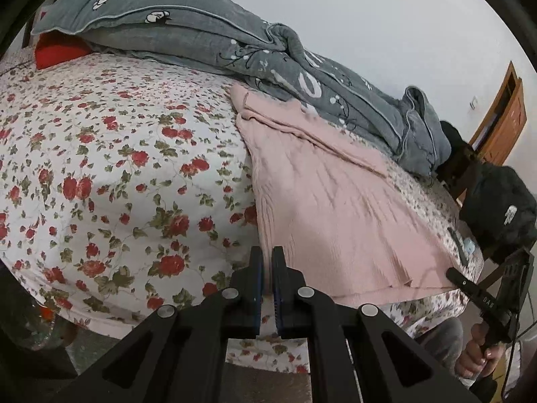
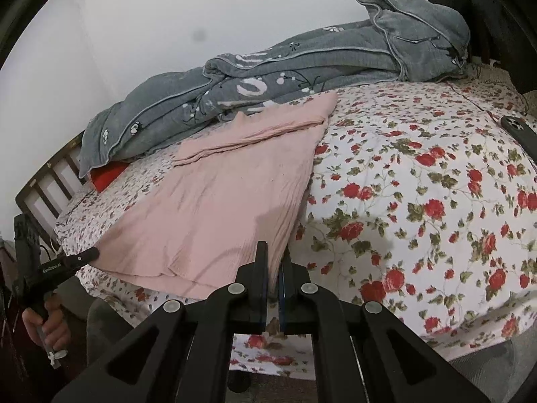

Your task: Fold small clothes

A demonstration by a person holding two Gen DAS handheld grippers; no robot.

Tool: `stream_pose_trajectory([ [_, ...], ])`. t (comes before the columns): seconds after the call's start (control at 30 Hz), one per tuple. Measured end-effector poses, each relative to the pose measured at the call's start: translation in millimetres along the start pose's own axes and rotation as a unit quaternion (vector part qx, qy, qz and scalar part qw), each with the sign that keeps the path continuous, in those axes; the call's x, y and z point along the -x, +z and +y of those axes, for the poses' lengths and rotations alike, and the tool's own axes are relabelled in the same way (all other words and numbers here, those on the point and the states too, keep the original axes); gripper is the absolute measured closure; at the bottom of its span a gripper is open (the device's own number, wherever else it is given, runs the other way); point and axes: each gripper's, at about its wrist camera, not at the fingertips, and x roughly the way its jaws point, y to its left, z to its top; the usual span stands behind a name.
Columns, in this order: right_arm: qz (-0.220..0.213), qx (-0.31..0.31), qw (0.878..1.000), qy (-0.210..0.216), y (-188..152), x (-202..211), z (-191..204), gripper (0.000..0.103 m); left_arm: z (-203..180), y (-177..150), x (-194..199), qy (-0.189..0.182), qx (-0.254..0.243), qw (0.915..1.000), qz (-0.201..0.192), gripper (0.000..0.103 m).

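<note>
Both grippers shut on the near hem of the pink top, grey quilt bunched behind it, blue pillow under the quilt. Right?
Nearly. The pillow under the quilt is red, not blue; the left wrist view shows it best. The rest holds: the left gripper and right gripper are both shut on the near hem of the pink top, with the quilt bunched behind it.

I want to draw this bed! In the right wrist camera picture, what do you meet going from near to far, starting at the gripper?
Right hand-held gripper, shut on the pink garment's near corner → pink garment spread on the flowered bedsheet → grey quilt → white wall.
</note>
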Motion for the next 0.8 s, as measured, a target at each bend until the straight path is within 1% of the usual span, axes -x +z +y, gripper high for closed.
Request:
stream_pose_trajectory([
  [0.2, 0.045, -0.01, 0.999, -0.002, -9.6, -23.5, -8.5, 0.098, 6.0, -8.8, -23.1, 0.008, 0.001, 0.9993, 0.037, 0.095],
  [0.27, 0.054, -0.01, 0.998, -0.007, -11.3, -31.4, -10.1, 0.093, 7.8, -10.5, -30.4, 0.011, -0.002, 0.9988, 0.048, 0.095],
  [0.33, 0.061, -0.012, 0.998, -0.007, -12.8, -37.7, -11.9, 0.092, 8.4, -11.7, -36.6, 0.013, -0.006, 0.9982, 0.057, 0.095],
  [0.43, 0.071, -0.022, 0.997, -0.004, -13.5, -47.1, -16.5, 0.082, 8.3, -12.8, -45.6, 0.02, -0.008, 0.9973, 0.071, 0.094],
  [0.53, 0.081, -0.029, 0.996, 0.001, -14.5, -55.7, -16.4, 0.078, 8.2, -13.5, -51.3, 0.026, -0.007, 0.9967, 0.077, 0.092],
  [0.67, 0.099, -0.019, 0.995, 0.001, -19.1, -67.0, -10.0, 0.077, 7.9, -13.0, -56.8, 0.022, -0.005, 0.9964, 0.082, 0.085],
  [0.77, 0.101, -0.008, 0.995, -0.007, -21.5, -69.3, -5.1, 0.077, 7.3, -12.4, -60.6, 0.026, -0.005, 0.9959, 0.086, 0.085],
  [0.8, 0.1, -0.007, 0.995, -0.009, -21.3, -69.2, -4.4, 0.078, 8.0, -12.4, -61.9, 0.025, -0.004, 0.9957, 0.089, 0.084],
])
